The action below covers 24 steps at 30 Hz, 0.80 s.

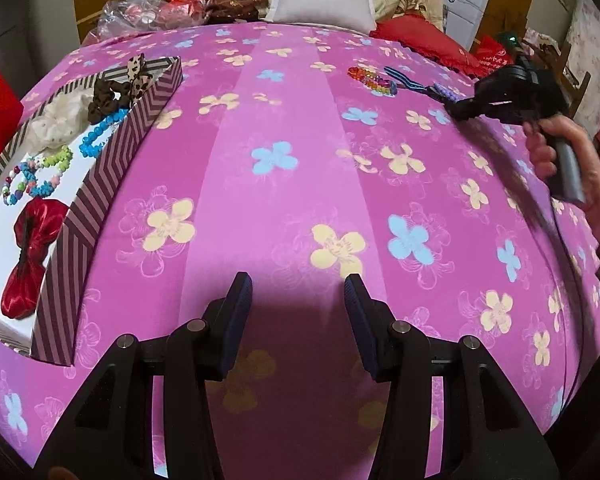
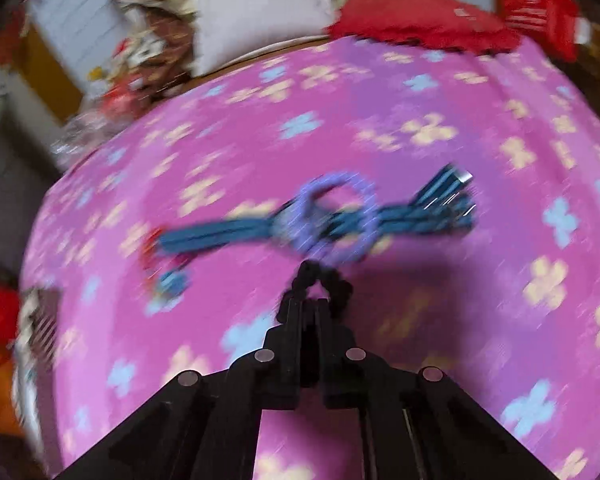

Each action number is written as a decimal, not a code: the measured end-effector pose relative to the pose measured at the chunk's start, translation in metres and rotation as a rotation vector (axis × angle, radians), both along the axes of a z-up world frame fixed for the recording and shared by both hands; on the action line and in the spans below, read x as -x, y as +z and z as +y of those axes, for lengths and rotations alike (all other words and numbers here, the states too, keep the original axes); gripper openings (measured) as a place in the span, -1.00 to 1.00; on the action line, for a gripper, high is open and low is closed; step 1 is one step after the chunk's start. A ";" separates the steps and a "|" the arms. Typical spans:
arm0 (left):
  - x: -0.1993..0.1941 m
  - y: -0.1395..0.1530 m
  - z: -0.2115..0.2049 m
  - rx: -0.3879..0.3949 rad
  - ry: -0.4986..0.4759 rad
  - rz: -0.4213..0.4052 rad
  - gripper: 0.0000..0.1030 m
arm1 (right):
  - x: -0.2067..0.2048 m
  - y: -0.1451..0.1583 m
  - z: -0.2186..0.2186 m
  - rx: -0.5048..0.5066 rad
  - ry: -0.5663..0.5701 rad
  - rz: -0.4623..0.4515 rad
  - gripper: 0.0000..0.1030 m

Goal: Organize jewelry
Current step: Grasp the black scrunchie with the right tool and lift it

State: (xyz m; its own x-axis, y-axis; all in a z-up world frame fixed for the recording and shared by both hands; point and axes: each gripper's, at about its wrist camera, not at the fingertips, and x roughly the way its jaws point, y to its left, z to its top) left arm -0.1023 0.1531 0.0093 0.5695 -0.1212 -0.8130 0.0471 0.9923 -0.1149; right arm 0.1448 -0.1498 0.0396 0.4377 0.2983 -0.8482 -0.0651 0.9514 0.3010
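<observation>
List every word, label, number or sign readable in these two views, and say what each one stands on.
No text can be read in either view.
The red bag at the far right edge of the pink flowered bedspread carries pale marks, too small to read.
The red cushion shows a pale mark, too blurred to read.

Left gripper (image 1: 298, 280): jaws parted, nothing between them, tilted down over the bed's near edge. Right gripper (image 2: 315, 276): jaws pressed together on a dark beaded loop (image 2: 334, 280), angled down toward the bed's far right corner, handle gripped by a hand (image 1: 556, 152).
</observation>
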 end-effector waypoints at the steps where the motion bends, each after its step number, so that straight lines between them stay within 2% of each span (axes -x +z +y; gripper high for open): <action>1: 0.001 0.000 0.000 0.003 0.000 0.001 -0.08 | 0.009 0.001 0.006 -0.019 0.030 0.005 -0.91; 5: 0.004 0.002 0.002 0.023 0.002 -0.001 -0.08 | 0.064 0.009 0.040 -0.094 0.227 0.029 -0.91; 7: 0.006 0.003 0.002 0.026 0.001 -0.007 -0.08 | 0.085 0.015 0.046 -0.087 0.257 0.022 -0.90; 9: 0.008 0.005 0.003 0.033 0.000 -0.017 -0.08 | 0.100 0.020 0.041 -0.083 0.242 0.023 -0.73; 11: 0.009 0.007 0.004 0.039 0.000 -0.025 -0.08 | 0.106 0.022 0.031 -0.070 0.199 0.008 -0.20; 13: 0.010 0.008 0.006 0.042 0.002 -0.034 -0.08 | 0.105 0.024 0.017 -0.010 0.119 -0.034 -0.18; 15: 0.011 0.008 0.008 0.046 0.003 -0.034 -0.08 | 0.099 0.023 0.006 0.008 0.074 -0.040 -0.18; 17: 0.010 0.006 0.009 0.055 0.006 -0.029 -0.08 | 0.084 0.025 0.000 0.067 0.032 -0.060 -0.18; 24: 0.008 0.000 0.004 0.049 -0.023 -0.021 -0.08 | 0.008 0.026 0.017 0.265 0.012 -0.109 -0.23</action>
